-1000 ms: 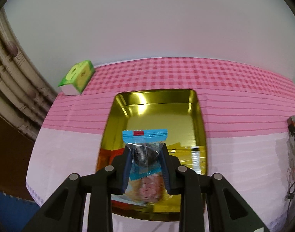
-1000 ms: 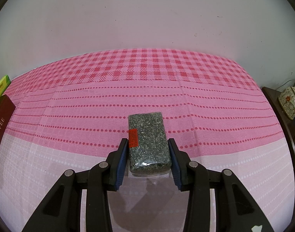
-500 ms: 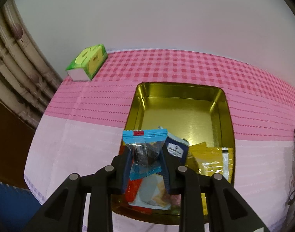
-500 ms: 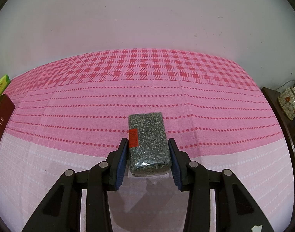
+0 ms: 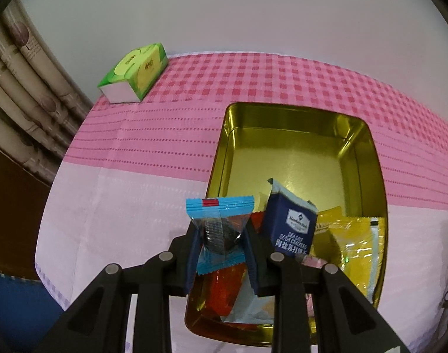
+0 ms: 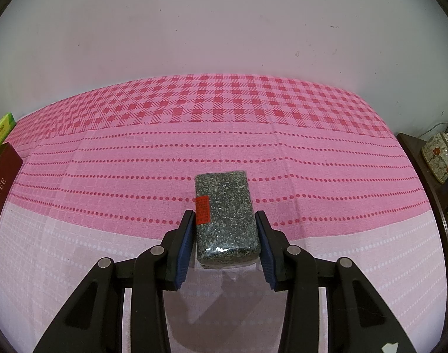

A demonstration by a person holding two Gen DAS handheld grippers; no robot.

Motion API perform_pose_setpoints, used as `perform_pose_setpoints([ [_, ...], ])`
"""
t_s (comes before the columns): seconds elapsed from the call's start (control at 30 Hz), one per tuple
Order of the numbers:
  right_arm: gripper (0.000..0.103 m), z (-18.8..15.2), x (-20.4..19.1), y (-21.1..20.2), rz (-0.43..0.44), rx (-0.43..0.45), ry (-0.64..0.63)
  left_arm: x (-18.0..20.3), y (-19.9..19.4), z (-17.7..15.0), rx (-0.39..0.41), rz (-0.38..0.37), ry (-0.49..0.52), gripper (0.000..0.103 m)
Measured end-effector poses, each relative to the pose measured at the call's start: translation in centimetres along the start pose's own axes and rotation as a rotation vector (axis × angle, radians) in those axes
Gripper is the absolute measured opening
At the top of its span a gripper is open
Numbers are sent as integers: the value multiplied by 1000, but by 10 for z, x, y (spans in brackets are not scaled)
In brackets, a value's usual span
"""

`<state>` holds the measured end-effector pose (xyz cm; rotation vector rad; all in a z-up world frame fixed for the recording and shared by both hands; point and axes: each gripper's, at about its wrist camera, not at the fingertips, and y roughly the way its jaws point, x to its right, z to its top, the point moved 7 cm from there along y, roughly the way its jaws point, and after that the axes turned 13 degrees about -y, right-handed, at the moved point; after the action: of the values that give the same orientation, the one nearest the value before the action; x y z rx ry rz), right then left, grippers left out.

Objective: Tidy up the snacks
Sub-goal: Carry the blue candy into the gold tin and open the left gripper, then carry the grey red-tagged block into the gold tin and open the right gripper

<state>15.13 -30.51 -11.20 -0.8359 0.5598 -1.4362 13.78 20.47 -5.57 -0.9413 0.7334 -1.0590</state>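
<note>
Tin [image 5: 368, 135] of gold metal anchors things: left gripper [image 5: 221, 245] pinches a blue snack packet [image 5: 219, 220] above its near-left corner, while right gripper [image 6: 224, 242], away from it, brackets a speckled block [image 6: 224, 214], contact unclear.

A plain pale wall [image 6: 224, 29] runs behind the worktop, marked by a few small dark specks. The worktop is covered by a pink cloth [image 6: 135, 176]: red and pink checks at the far side, dotted lines across the middle, pale pink squares at the near side. In the left wrist view, a folded curtain [image 5: 27, 94] with a faint tree print hangs at the far left, with dark brown wood below it. In the right wrist view, a dark wooden shelf [image 6: 415, 158] stands at the right edge, bearing a flowered ceramic jar [image 6: 440, 156]. The light is soft and even.
</note>
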Motion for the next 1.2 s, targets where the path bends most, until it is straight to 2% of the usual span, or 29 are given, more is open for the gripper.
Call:
perform_pose_setpoints([
  [0.3, 38, -1, 2, -1, -3, -1, -2, 0, 5, -4, 3, 37, 43, 29],
  [0.5, 38, 1, 2, -1, -6, -1, -9, 1, 4, -8, 3, 26, 50, 30],
  [0.73, 33, 2, 0, -1, -8, 0, -19, 1, -7, -6, 39, 20, 68, 38],
  [1.03, 32, 4, 0, -2, -28, -13, -5, 0, -23, -9, 77, 4, 80, 40],
  [1.2, 32, 6, -2, -1, -49, -39, -1, -9, -32, -13, 103, -6, 63, 45],
])
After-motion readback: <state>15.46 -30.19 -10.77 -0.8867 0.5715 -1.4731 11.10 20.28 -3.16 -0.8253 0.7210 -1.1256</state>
